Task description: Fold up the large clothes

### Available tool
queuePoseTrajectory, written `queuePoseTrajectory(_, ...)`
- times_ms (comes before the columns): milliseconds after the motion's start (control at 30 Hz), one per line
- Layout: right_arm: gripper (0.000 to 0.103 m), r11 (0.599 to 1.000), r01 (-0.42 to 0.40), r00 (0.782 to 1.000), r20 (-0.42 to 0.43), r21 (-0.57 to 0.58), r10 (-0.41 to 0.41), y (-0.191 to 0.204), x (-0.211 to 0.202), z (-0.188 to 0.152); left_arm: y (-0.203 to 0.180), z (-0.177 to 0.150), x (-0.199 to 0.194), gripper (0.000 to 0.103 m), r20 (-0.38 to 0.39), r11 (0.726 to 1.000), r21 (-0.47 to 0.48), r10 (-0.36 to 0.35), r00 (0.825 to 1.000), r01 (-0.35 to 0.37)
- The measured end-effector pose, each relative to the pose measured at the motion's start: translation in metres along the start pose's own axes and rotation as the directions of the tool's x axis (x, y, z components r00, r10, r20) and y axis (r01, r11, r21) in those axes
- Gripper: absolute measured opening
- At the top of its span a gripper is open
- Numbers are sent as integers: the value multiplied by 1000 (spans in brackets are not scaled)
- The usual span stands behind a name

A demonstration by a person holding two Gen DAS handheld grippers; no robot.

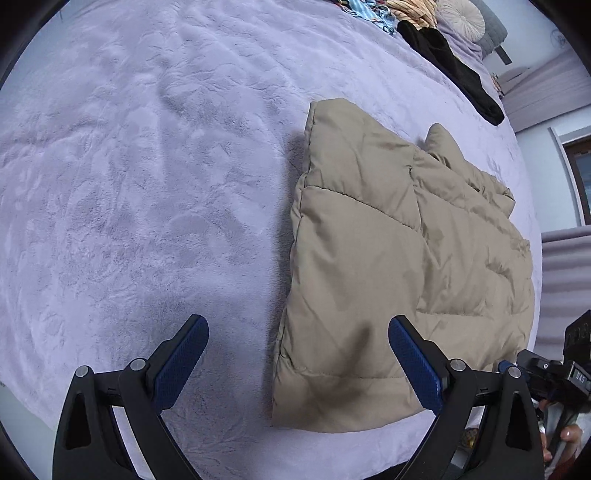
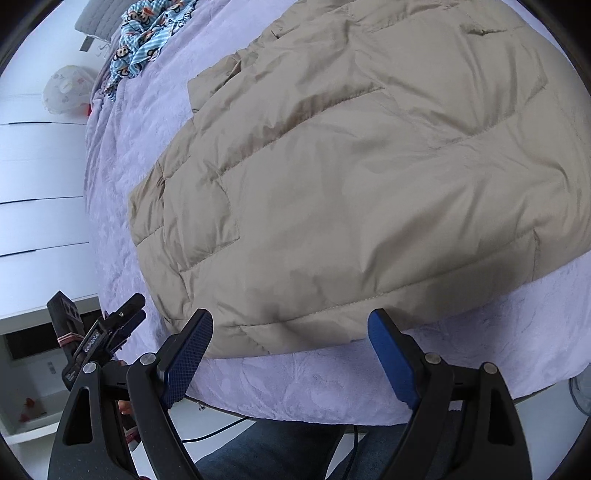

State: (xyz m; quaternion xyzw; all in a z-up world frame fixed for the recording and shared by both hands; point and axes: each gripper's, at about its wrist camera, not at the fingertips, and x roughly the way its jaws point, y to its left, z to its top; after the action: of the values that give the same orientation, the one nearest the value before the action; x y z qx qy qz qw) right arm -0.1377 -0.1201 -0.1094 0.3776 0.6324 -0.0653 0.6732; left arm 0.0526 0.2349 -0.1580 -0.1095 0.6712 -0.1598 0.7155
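Note:
A beige quilted puffer coat (image 1: 399,258) lies folded flat on a lavender plush bed cover (image 1: 147,184). My left gripper (image 1: 298,332) hangs open over the coat's near left corner, one blue pad over the cover and the other over the coat, gripping nothing. In the right wrist view the coat (image 2: 369,166) fills most of the frame. My right gripper (image 2: 290,326) stands open just above the coat's near hem, its blue pads apart with nothing between them. The other gripper (image 2: 122,317) shows at the lower left there.
A black garment (image 1: 454,66), a striped cloth and a round cushion (image 1: 465,16) lie at the bed's far end. A blue patterned cloth (image 2: 147,37) lies at the far edge. The bed's near edge (image 2: 332,402) runs below the coat, with a person's jeans (image 2: 280,450) underneath.

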Motion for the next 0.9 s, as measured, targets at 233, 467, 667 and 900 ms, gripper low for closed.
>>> queuePoseTrajectory(233,88,999,40,999,-22,-16,-40,1,1,9,3,14,42,98,-127,991,74,-102,987,112)
queuePoseTrajectory(467,88,997,76,997,-33,11,-76,-9,2,8,-31,38,80,98,-217,946,96,-283,934,309)
queuePoseTrajectory(667,88,996,90,996,-2,14,-90,-5,-5,9,-40,49,103,98,-263,941,107,-284,922,320)
queuePoseTrajectory(900,88,995,99,995,19,32,-99,-3,-3,10,-44,48,104,37,-325,895,65,-399,857,441)
